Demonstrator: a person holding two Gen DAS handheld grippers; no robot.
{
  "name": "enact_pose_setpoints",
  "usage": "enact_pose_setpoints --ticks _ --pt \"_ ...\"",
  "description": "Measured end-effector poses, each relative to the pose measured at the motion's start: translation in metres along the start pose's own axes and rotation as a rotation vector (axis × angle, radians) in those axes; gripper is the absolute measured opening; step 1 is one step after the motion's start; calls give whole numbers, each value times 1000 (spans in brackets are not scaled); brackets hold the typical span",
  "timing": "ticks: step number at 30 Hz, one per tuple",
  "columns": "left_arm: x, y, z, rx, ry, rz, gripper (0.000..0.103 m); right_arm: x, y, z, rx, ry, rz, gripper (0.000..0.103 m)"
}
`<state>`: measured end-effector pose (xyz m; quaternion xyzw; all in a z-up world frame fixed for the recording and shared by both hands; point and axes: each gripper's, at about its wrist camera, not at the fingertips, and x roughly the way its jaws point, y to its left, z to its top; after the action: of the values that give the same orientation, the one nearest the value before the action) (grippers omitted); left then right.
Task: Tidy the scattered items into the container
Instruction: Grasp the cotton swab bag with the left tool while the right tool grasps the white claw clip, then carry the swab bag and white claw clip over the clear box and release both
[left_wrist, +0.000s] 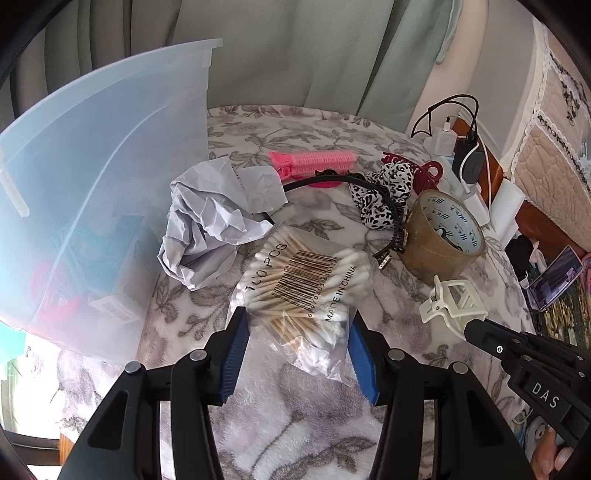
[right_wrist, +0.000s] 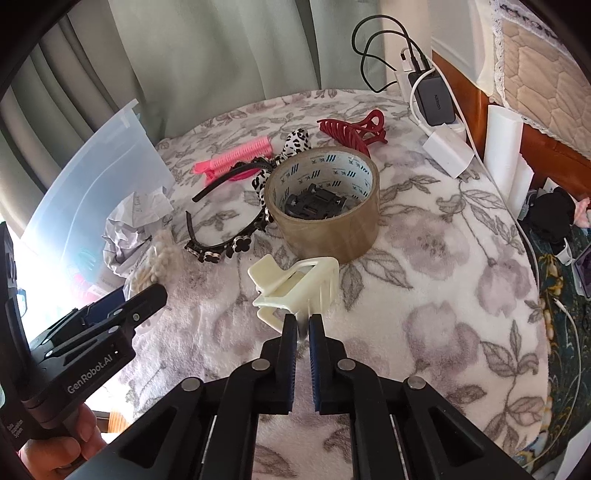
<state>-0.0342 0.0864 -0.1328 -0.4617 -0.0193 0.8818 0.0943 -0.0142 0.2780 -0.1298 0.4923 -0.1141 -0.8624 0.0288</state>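
My left gripper (left_wrist: 297, 325) is open, its blue pads on either side of a clear bag of cotton swabs (left_wrist: 306, 284) lying on the floral cloth. My right gripper (right_wrist: 303, 323) is shut on the near edge of a cream hair claw (right_wrist: 295, 284), which also shows in the left wrist view (left_wrist: 452, 304). The translucent plastic container (left_wrist: 92, 192) stands at the left and holds several items. Crumpled white paper (left_wrist: 210, 218), a pink roller clip (left_wrist: 314, 162), a black headband (right_wrist: 221, 247), a leopard scrunchie (left_wrist: 384, 195), a red hair claw (right_wrist: 354, 129) and a brown tape roll (right_wrist: 325, 199) lie scattered.
The floral-cloth table (right_wrist: 443, 277) ends at a curtain behind. Chargers and cables (right_wrist: 432, 96) and a white roll (right_wrist: 502, 147) sit at the back right. A phone (left_wrist: 554, 280) lies beyond the right edge. A dark object (right_wrist: 314, 203) sits inside the tape roll.
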Motion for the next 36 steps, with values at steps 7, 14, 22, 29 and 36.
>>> enact_pose_setpoints --ticks 7,14,22,29,36 --pt "-21 -3 7 -2 -56 -29 53 -30 -2 5 9 -78 1 7" --pt "-60 -3 19 -7 -155 -68 53 -70 10 14 -7 -185 12 7" --pt "-114 4 30 -15 -298 -92 53 -121 28 20 -29 -309 27 7" --pt "-161 13 38 -21 -426 -78 53 -167 53 31 -70 -422 49 7" --pt "-201 32 41 -45 -533 -55 53 -199 89 41 -138 -512 92 7"
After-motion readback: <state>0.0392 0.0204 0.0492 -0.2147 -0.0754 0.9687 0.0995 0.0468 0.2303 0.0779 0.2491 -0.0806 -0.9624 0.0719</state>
